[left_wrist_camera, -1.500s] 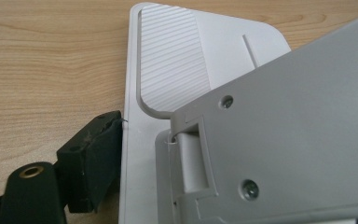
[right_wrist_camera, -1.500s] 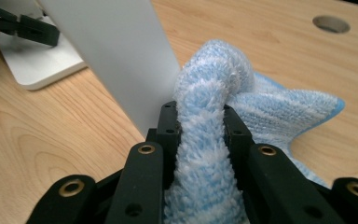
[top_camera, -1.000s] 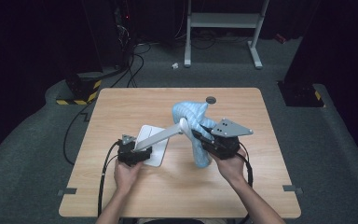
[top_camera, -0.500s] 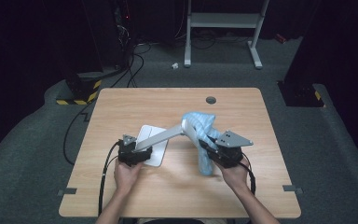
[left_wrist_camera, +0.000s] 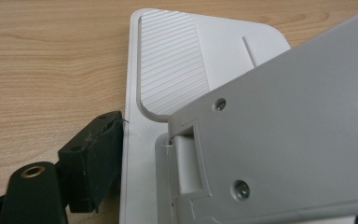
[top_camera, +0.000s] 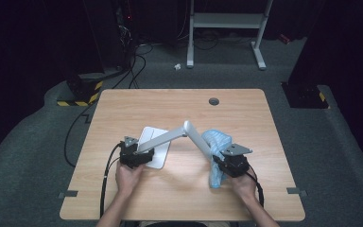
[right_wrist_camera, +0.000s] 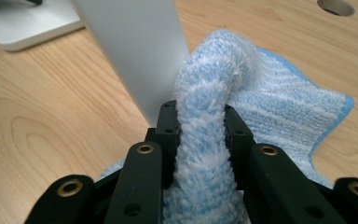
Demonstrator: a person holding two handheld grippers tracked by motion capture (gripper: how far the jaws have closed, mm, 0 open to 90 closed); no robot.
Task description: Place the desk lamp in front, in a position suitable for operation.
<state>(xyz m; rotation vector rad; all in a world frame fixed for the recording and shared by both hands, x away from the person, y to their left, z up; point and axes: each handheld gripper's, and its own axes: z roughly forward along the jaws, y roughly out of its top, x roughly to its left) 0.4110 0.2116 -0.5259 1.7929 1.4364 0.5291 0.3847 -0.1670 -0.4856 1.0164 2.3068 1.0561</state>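
Scene: a person at a wooden bench (top_camera: pixel 179 109) works a grey stand (top_camera: pixel 170 137) with a blue cloth (top_camera: pixel 216 142).
Stand: its flat white base (top_camera: pixel 155 151) lies left of centre; a two-part arm rises from it to an elbow, then slopes down to the right.
Left gripper (top_camera: pixel 133 153): at the near edge of the base; one black jaw touches the base rim in the left gripper view, the other is hidden, so the grip cannot be told.
Right gripper (right_wrist_camera: pixel 196 122): jaws clenched on a bunched fold of the cloth, just beside the arm's lower end.
Cloth: right of centre, draped against the sloping arm, its far part spread on the bench.
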